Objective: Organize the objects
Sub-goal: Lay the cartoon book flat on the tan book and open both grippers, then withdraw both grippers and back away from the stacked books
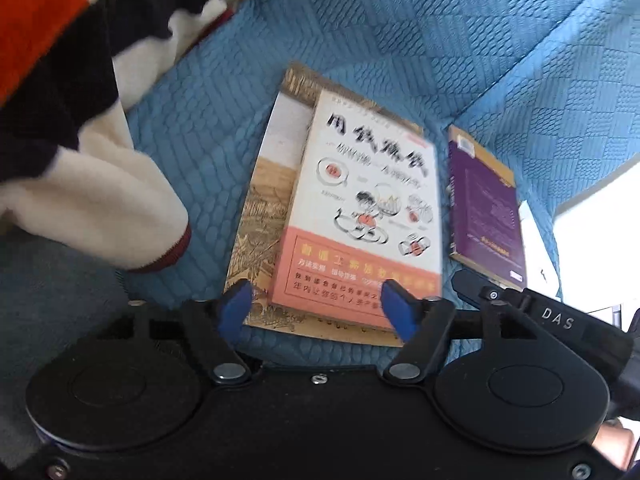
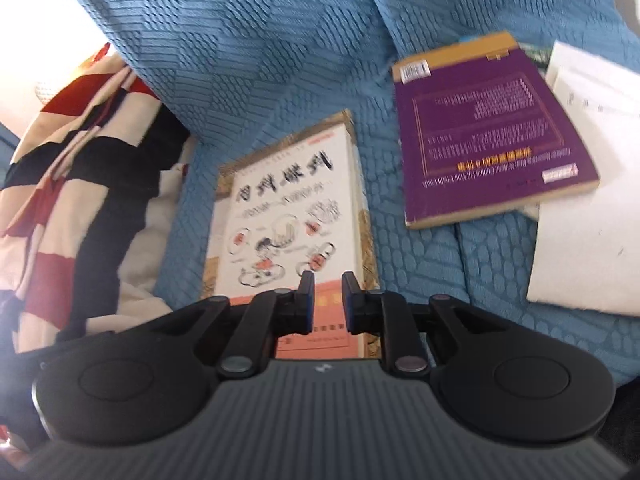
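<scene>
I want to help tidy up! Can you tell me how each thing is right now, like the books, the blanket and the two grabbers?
White and orange book: closed, lying flat on top of the tan book.
Tan book: closed, underneath, edges sticking out.
Purple book: closed, lying apart, partly over the white paper.
White paper: flat on the blue cover.
Striped blanket: crumpled.
Left gripper: open, empty.
Right gripper: nearly closed, holding nothing.

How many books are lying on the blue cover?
3 for certain: a white book stacked on a tan book, and a purple book apart, beside them. Under the white paper next to the purple one, another may be hidden.
</scene>
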A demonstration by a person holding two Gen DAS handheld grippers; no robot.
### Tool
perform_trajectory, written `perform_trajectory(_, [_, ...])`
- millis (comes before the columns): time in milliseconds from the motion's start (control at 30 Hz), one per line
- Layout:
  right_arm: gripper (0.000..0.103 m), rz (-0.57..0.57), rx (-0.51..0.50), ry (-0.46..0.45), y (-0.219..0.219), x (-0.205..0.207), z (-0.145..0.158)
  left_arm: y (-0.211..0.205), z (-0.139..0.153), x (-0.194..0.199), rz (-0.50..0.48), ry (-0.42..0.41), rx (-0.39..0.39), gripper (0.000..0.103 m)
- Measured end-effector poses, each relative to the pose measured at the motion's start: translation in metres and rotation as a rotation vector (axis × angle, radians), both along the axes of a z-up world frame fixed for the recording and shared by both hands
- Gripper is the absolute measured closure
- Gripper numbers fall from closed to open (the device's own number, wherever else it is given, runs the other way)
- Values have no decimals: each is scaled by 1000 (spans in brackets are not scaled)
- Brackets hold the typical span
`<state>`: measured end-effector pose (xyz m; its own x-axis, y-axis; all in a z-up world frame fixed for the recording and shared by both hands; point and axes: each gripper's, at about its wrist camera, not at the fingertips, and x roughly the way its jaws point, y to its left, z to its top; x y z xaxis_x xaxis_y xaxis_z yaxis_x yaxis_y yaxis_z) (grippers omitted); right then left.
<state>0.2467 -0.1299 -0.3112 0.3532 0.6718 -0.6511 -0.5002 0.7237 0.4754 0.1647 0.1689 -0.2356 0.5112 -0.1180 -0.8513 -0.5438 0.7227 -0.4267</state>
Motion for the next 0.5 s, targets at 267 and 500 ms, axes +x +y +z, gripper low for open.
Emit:
perform_trajectory(267, [84,30,34,-129,-16,-23,60,-8,66,-11,2,-111,87,22])
perform_trajectory(500, [84,31,50,-210,-39,-43,103,-26,130,-20,-30,-229,181,12])
